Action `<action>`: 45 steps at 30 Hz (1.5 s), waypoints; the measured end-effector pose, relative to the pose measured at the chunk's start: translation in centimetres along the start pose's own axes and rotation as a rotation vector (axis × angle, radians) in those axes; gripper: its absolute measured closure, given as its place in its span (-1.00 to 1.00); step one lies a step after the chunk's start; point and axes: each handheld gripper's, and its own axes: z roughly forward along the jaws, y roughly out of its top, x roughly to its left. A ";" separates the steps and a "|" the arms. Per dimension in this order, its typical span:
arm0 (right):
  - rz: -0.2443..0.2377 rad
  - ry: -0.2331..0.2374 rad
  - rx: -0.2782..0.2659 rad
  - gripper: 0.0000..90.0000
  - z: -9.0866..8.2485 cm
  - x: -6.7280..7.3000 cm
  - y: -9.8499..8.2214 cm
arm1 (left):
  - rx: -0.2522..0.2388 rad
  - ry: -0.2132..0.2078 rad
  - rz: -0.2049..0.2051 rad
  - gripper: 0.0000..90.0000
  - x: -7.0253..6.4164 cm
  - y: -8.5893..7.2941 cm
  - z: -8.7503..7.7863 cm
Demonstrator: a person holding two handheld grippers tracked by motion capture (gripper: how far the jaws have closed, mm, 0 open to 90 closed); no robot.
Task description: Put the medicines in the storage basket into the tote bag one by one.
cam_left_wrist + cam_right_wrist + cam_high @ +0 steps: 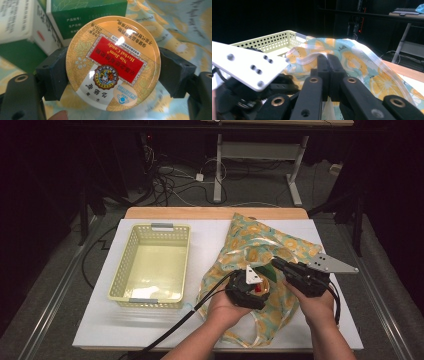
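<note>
A round gold candy tin [112,62] with a red label sits between the black jaws of my left gripper [112,72], which press on its sides. In the high view the left gripper [250,287] is over the mouth of a shopping bag [260,240] printed with orange slices. A green and white box [82,17] lies just beyond the tin, on the bag's fabric. My right gripper [327,65] is shut on the bag's white-trimmed rim [309,59] and holds it up. From above, the right gripper [280,265] is just right of the left one.
A pale yellow perforated basket [150,262] stands empty on the white table mat [200,235], left of the bag. The basket [269,41] also appears behind the left gripper's grey plate [247,67]. Table legs and cables lie beyond the far edge.
</note>
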 end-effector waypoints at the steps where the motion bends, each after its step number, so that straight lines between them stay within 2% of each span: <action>1: 0.003 0.000 0.001 1.00 0.0 0.0 0.0 | -0.001 0.007 -0.002 -0.58 0.0 0.0 0.5; 10: 0.008 0.002 0.003 1.00 0.0 -0.2 -0.2 | 0.029 0.023 -0.025 -0.58 0.4 -0.4 3.2; 14: 0.008 0.002 0.002 1.00 0.0 -0.2 -0.2 | 0.041 0.028 -0.018 -0.58 0.5 -0.5 3.7; 15: 0.008 0.002 0.002 1.00 0.0 -0.2 -0.2 | 0.038 0.026 -0.030 -0.58 0.4 -0.6 3.9; 17: 0.009 0.002 0.002 1.00 0.0 -0.2 -0.2 | 0.044 0.029 -0.019 -0.58 0.5 -0.5 4.1; 18: 0.008 0.002 0.002 1.00 0.0 -0.2 -0.2 | 0.033 0.024 -0.043 -0.58 0.4 -0.6 4.3; 19: 0.008 0.002 0.002 1.00 0.0 -0.2 -0.2 | 0.032 0.031 -0.040 -0.58 0.5 -0.6 4.3; 20: 0.008 0.002 0.002 1.00 0.0 -0.2 -0.2 | 0.052 0.030 -0.018 -0.58 0.6 -0.6 4.3; 22: 0.008 0.003 0.003 1.00 0.0 -0.2 -0.2 | 0.058 0.024 -0.018 -0.59 0.6 -0.6 4.3; 24: 0.011 0.003 0.004 1.00 -0.1 -0.2 -0.1 | 0.043 0.005 -0.042 -0.59 0.5 -0.6 4.2; 26: 0.006 0.005 0.000 1.00 -0.1 -0.3 -0.1 | 0.057 0.003 -0.025 -0.63 0.6 -0.5 3.8; 28: 0.008 0.003 -0.001 1.00 -0.1 -0.3 -0.1 | 0.034 -0.009 -0.053 -0.70 0.6 -0.4 3.3; 29: 0.008 0.003 0.000 1.00 -0.1 -0.3 -0.1 | 0.039 -0.021 -0.037 -0.71 0.7 -0.4 3.0; 31: 0.007 0.003 -0.001 1.00 -0.1 -0.3 -0.1 | 0.019 -0.016 -0.047 -0.76 0.5 -0.4 2.5; 35: 0.007 0.000 0.000 1.00 -0.1 -0.3 -0.1 | 0.003 -0.039 -0.047 -0.84 0.2 -0.7 1.1; 41: 0.009 0.002 0.003 1.00 -0.1 -0.3 -0.2 | -0.062 -0.105 -0.068 -0.83 -0.1 -2.2 -2.3; 45: 0.006 -0.001 0.002 1.00 -0.2 -0.3 -0.2 | -0.069 -0.094 -0.043 -0.83 -0.3 -4.0 -5.1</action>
